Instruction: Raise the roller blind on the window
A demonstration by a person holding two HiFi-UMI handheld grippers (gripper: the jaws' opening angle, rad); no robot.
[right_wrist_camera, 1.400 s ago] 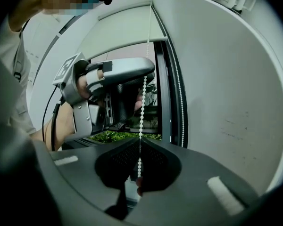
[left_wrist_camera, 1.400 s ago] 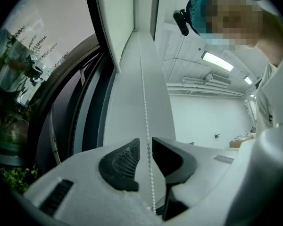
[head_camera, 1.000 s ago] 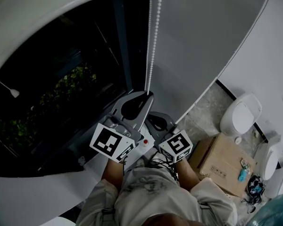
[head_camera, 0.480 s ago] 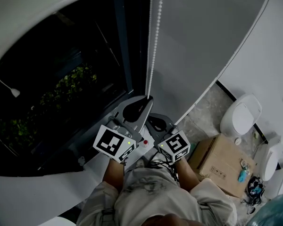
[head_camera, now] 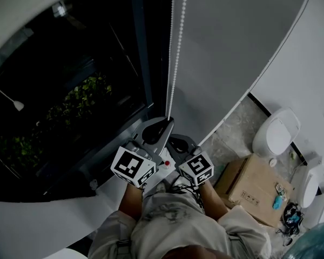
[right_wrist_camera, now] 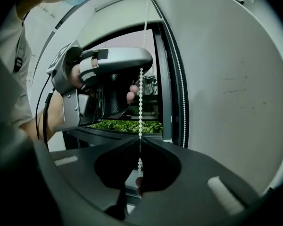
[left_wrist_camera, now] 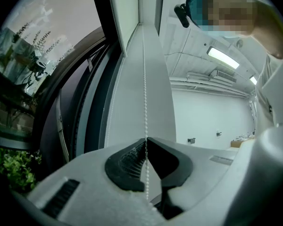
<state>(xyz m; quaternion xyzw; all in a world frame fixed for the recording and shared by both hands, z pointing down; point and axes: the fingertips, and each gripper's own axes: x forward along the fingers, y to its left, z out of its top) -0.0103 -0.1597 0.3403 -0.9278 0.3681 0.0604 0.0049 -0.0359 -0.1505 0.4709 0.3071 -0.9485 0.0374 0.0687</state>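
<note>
Both the left gripper [left_wrist_camera: 146, 141] and the right gripper [right_wrist_camera: 140, 140] pinch the bead chain [head_camera: 174, 63]; best drawn straight down, taut, no side sway.

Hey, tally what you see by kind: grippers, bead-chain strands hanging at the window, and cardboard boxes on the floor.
Grippers: 2, the left gripper and the right gripper
Bead-chain strands: 2, the left strand and the right strand
Cardboard box: 1
Total: 5

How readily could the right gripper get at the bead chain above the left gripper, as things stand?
Probably not directly: the right gripper is shut on the bead chain, and the left gripper clamps it just above, blocking the way up.
</note>
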